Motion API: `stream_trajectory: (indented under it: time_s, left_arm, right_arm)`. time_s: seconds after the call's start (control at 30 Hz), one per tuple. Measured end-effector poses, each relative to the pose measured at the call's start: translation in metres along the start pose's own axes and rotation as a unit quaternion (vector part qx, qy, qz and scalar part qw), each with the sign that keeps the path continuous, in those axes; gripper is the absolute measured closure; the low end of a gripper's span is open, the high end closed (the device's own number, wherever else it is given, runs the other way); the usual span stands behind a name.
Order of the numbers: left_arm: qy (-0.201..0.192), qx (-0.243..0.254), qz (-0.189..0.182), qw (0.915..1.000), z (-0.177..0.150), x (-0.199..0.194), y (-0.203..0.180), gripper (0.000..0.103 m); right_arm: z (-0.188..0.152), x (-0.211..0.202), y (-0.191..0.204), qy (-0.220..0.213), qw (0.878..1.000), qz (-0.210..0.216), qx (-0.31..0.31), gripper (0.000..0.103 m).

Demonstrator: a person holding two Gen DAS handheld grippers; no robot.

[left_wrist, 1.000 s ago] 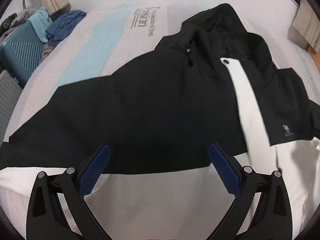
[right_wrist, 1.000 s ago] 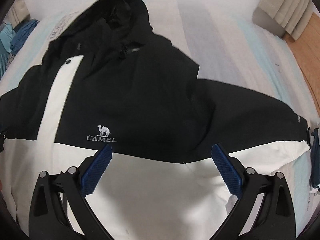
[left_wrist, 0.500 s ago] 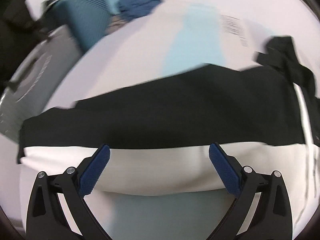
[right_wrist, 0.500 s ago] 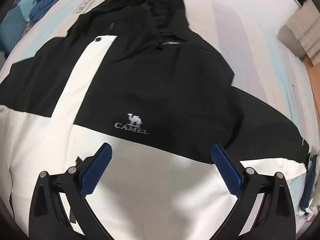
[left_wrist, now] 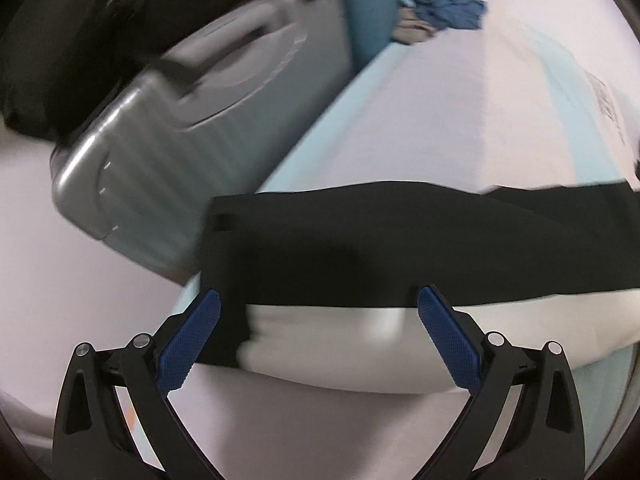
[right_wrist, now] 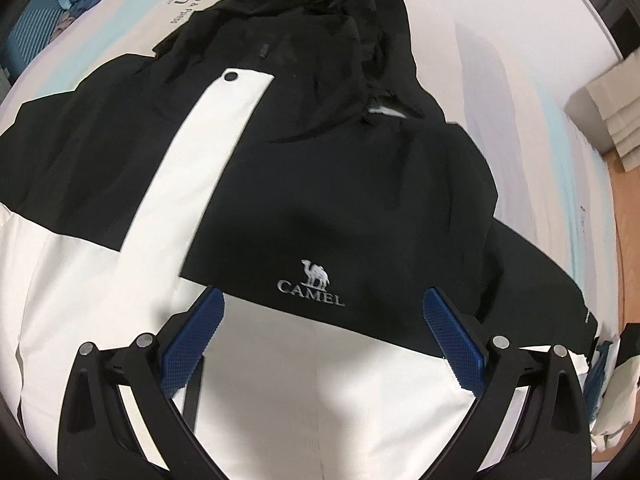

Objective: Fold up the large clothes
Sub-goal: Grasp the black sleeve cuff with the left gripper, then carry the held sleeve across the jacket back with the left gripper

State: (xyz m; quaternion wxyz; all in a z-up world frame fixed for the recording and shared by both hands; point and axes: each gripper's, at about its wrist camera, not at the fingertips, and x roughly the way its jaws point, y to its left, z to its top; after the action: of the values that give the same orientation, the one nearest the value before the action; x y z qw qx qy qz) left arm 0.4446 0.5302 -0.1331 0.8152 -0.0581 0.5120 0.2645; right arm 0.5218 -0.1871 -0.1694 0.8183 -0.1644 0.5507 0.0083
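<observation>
A black and white hooded jacket (right_wrist: 340,184) with a CAMEL logo lies front up on a bed. Its hood (right_wrist: 344,20) points away from me. My right gripper (right_wrist: 322,324) is open and empty above the jacket's chest, just below the logo. In the left wrist view one sleeve (left_wrist: 420,248) stretches out flat, black above and white below, with its cuff (left_wrist: 224,280) near the bed's left edge. My left gripper (left_wrist: 318,332) is open and empty just above the sleeve near the cuff.
The bed (left_wrist: 460,128) has a white and pale blue mattress. A grey suitcase (left_wrist: 192,136) stands beside it on the left, with a teal case (left_wrist: 360,8) and blue clothes (left_wrist: 448,4) behind. Wooden floor (right_wrist: 624,240) lies to the right.
My left gripper has swung left along the sleeve toward its cuff and the bed's edge. My right gripper has shifted left from the right sleeve to over the jacket's chest. Both stayed open.
</observation>
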Motion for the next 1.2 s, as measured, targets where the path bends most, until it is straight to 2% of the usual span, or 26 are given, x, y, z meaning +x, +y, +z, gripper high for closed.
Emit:
stream_trajectory:
  time_s: [0.17, 0.33, 0.5, 0.67, 0.77, 0.87, 0.93, 0.97, 1.03, 1.1, 1.2]
  left_arm:
    - [0.013, -0.017, 0.003, 0.9998, 0.005, 0.020, 0.034, 0.008]
    - [0.035, -0.024, -0.033, 0.9986, -0.002, 0.034, 0.038, 0.019]
    - [0.044, -0.053, -0.068, 0.9953, -0.005, 0.048, 0.047, 0.020]
    - [0.043, -0.043, -0.065, 0.9960, -0.013, 0.049, 0.046, 0.018]
    - [0.041, -0.041, -0.067, 0.9961, -0.013, 0.049, 0.046, 0.022]
    - [0.035, -0.035, -0.070, 0.9963, -0.012, 0.045, 0.044, 0.039]
    - [0.031, -0.039, -0.075, 0.9960, -0.010, 0.041, 0.045, 0.057]
    - [0.031, -0.039, -0.077, 0.9958, -0.009, 0.040, 0.044, 0.060]
    - [0.031, -0.031, -0.077, 0.9961, -0.008, 0.037, 0.041, 0.077]
    - [0.028, -0.022, -0.072, 0.9967, -0.010, 0.028, 0.036, 0.084]
    - [0.020, -0.021, -0.068, 0.9973, -0.009, 0.014, 0.032, 0.086]
  right_arm:
    - [0.006, -0.004, 0.012, -0.004, 1.000, 0.004, -0.004, 0.007]
    - [0.008, 0.000, 0.013, 0.004, 1.000, 0.003, 0.007, 0.007]
    - [0.010, 0.000, 0.009, 0.007, 1.000, 0.010, 0.029, 0.007]
    - [0.008, 0.006, 0.001, 0.011, 0.999, 0.011, 0.049, 0.007]
    - [0.006, 0.011, -0.006, 0.016, 0.998, 0.014, 0.065, 0.007]
    - [0.003, 0.016, -0.012, 0.017, 0.998, 0.009, 0.067, 0.007]
    - [0.001, 0.021, -0.016, 0.021, 0.998, 0.005, 0.066, 0.007]
    - [0.000, 0.024, -0.019, 0.025, 0.998, 0.002, 0.066, 0.007]
    - [-0.002, 0.025, -0.023, 0.027, 0.997, 0.001, 0.066, 0.007]
    - [-0.003, 0.023, -0.025, 0.024, 0.998, -0.001, 0.063, 0.007]
    - [-0.005, 0.019, -0.028, 0.022, 0.998, -0.003, 0.062, 0.007]
